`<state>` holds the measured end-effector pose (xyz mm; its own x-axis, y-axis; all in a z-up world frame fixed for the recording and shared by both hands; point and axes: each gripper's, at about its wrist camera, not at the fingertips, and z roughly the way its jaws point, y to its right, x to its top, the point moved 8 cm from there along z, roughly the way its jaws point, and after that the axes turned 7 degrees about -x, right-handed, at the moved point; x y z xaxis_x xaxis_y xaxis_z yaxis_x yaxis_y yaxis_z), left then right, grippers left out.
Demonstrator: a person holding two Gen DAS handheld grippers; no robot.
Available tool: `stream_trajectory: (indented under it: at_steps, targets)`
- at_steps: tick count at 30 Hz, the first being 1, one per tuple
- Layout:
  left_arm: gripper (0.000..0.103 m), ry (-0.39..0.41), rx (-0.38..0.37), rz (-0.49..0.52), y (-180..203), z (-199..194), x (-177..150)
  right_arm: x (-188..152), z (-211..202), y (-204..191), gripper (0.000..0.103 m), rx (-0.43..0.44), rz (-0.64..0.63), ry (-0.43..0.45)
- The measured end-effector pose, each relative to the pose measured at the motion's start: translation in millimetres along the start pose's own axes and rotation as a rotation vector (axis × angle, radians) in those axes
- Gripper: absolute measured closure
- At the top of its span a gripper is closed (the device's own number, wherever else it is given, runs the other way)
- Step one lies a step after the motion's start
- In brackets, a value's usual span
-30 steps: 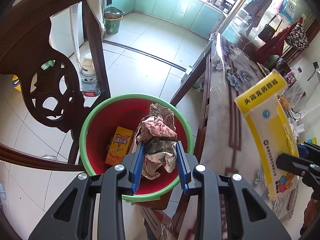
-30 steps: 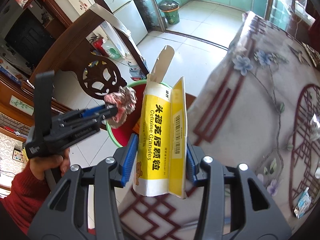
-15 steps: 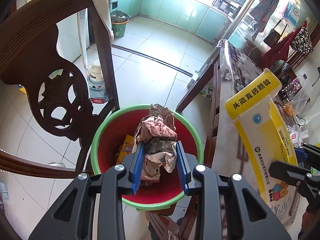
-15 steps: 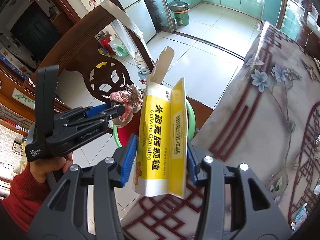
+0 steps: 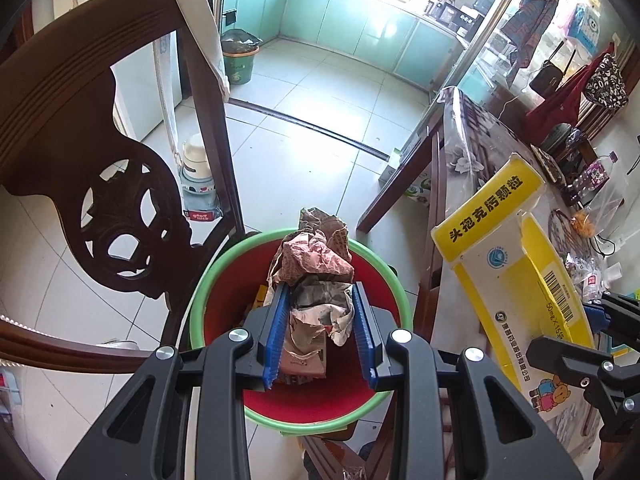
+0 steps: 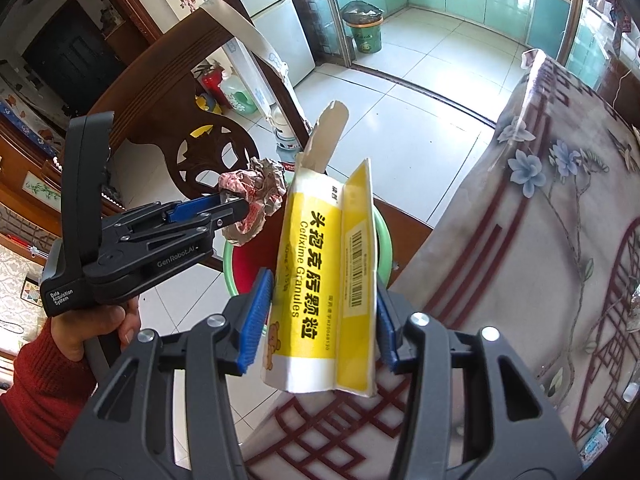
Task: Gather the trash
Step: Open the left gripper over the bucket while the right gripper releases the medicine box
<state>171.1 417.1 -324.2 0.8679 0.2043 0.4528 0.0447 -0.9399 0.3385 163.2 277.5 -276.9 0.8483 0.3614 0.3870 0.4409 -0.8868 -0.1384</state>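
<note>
Gripping a crumpled paper wad (image 5: 316, 280), the left claw (image 5: 320, 334) has both blue pads pressed on the wad's lower half; its top bulges out beyond the fingertips; directly below and ahead of that claw sits the red bin with green rim (image 5: 224, 268), wad hanging over its mouth; a bit of yellow-orange packaging shows inside the bin to the claw's left, mostly hidden; carved dark wooden chair (image 5: 108, 184) is off to the left claw's left, white cloth (image 5: 200, 28) draped over its top rail.

Right claw (image 6: 318, 316) is around a flattened yellow-and-white medicine box (image 6: 324, 280), printed "Cefixime Granules"; jaws have just been opening a little, box between them; the right pad touches the box edge, the left pad sits at the box's white side, contact there hard to tell; box stands upright out of the claw, torn flap (image 6: 326, 136) sticking up past it; bin rim is visible just behind the box.

From the right wrist view the left claw is to the right claw's left, held by a hand (image 6: 96, 328) in a red sleeve; surface with a floral cover (image 6: 540, 220) lies to the right claw's right; a green trash can (image 6: 366, 32) stands well apart by the kitchen doorway.
</note>
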Motion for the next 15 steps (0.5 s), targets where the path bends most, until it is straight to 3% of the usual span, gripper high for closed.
stream_trajectory:
  at_steps: [5, 7, 15]
  targets:
    - [0.071, 0.028, 0.027, 0.001, -3.8, -6.7, 12.4, 5.7, 2.4, -2.9, 0.055, 0.018, -0.007, 0.009]
    - [0.057, 0.048, 0.041, -0.016, -7.3, -11.6, 16.7, 7.6, 2.2, -2.0, 0.046, 0.015, 0.002, 0.022]
    - [0.057, 0.074, 0.048, -0.036, -7.2, -25.9, 16.9, 3.2, -25.3, 3.9, 0.046, 0.029, 0.008, 0.066]
